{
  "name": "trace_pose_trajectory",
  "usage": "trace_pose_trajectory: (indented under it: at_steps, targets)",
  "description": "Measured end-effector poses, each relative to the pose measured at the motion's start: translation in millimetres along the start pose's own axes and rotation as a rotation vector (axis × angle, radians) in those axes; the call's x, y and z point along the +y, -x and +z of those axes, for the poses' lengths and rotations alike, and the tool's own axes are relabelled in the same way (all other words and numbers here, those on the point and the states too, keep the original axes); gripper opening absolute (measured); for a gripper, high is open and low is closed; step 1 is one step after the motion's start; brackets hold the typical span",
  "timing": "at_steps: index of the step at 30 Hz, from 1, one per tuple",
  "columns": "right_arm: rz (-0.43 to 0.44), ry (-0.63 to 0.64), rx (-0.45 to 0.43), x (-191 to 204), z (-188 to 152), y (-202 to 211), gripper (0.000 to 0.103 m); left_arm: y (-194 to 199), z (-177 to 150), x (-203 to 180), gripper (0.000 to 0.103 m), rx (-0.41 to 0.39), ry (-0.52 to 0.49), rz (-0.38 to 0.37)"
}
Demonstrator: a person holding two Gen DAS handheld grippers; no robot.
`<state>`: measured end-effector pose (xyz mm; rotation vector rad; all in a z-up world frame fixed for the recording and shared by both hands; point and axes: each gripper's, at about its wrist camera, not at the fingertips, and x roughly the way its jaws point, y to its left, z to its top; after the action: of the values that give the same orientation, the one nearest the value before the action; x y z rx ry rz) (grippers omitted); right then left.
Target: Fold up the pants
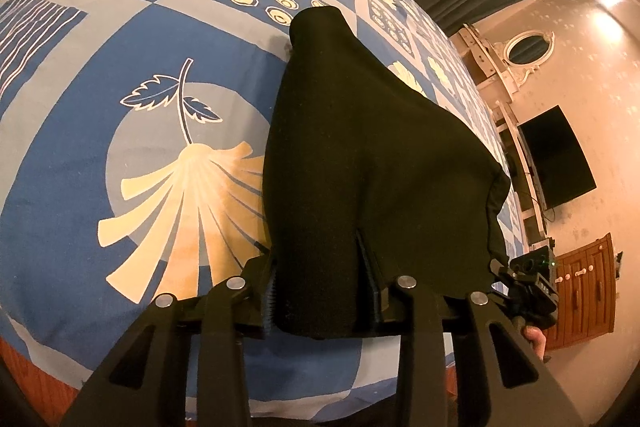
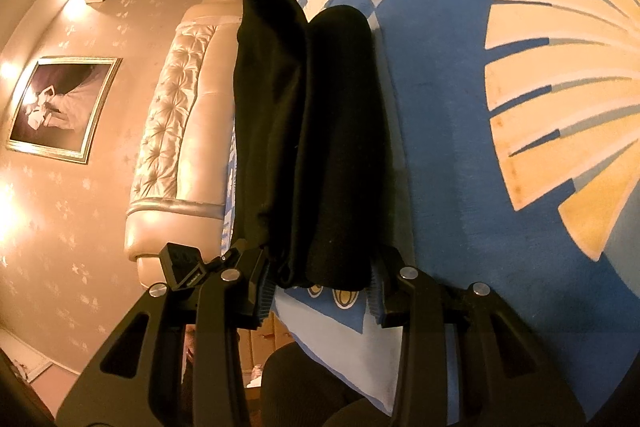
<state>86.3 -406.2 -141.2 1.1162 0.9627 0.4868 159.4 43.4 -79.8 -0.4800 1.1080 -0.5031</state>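
Left claw (image 1: 320, 291) gripping black pants (image 1: 376, 155), bedspread (image 1: 100, 75) beyond

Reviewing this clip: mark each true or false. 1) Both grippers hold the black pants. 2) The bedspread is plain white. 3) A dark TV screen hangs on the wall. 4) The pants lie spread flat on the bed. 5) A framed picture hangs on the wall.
1) True: the left gripper and right gripper each clamp the pants.
2) False: the bedspread is blue with cream leaf and shell patterns.
3) True: the TV shows in the left wrist view.
4) False: they are bunched and held between the fingers, draping down to the bed.
5) True: the picture shows in the right wrist view.
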Motion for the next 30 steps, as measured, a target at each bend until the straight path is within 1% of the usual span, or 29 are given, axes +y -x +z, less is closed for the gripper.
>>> trace_pose_trajectory:
  at_steps: [2, 5, 7, 10, 12, 16, 17, 18, 19, 22, 24, 27, 29, 30]
  targets:
    - [-0.008, 0.003, 0.007, 2, 0, -1, 0.040, 0, -1, 1, 0.042, -0.004, -0.001, 0.002]
    - [-0.017, 0.010, 0.012, 4, -2, 2, 0.046, 0, -3, 1, 0.055, -0.019, -0.016, 0.040]
    - [-0.023, 0.003, 0.010, 4, -4, 6, 0.049, 1, -3, 0, 0.070, -0.025, -0.029, 0.071]
    - [-0.027, 0.002, 0.002, 2, -8, 13, 0.055, 3, -5, -2, 0.079, -0.032, -0.058, 0.132]
    - [-0.042, 0.001, -0.005, 3, -12, 18, 0.060, 6, -6, -2, 0.083, -0.042, -0.073, 0.172]
    - [-0.111, 0.015, -0.042, 8, -23, 28, 0.068, 11, -7, -6, 0.085, -0.062, -0.109, 0.244]
    - [-0.136, 0.025, -0.051, 10, -25, 30, 0.071, 13, -8, -10, 0.085, -0.068, -0.128, 0.278]
    - [-0.167, 0.041, -0.060, 14, -28, 31, 0.075, 15, -7, -12, 0.085, -0.071, -0.141, 0.299]
    - [-0.193, 0.056, -0.065, 17, -30, 31, 0.077, 18, -8, -18, 0.085, -0.080, -0.163, 0.336]
    - [-0.311, 0.123, -0.075, 32, -43, 28, 0.084, 29, -11, -34, 0.085, -0.116, -0.208, 0.398]
    - [-0.388, 0.177, -0.075, 45, -54, 22, 0.085, 39, -13, -43, 0.085, -0.138, -0.222, 0.408]
    - [-0.457, 0.250, -0.069, 65, -67, 13, 0.085, 52, -21, -59, 0.085, -0.181, -0.223, 0.424]
    - [-0.513, 0.326, -0.077, 82, -80, 7, 0.086, 58, -29, -69, 0.085, -0.207, -0.230, 0.436]
    - [-0.528, 0.350, -0.078, 86, -83, 6, 0.086, 59, -32, -74, 0.085, -0.216, -0.235, 0.440]
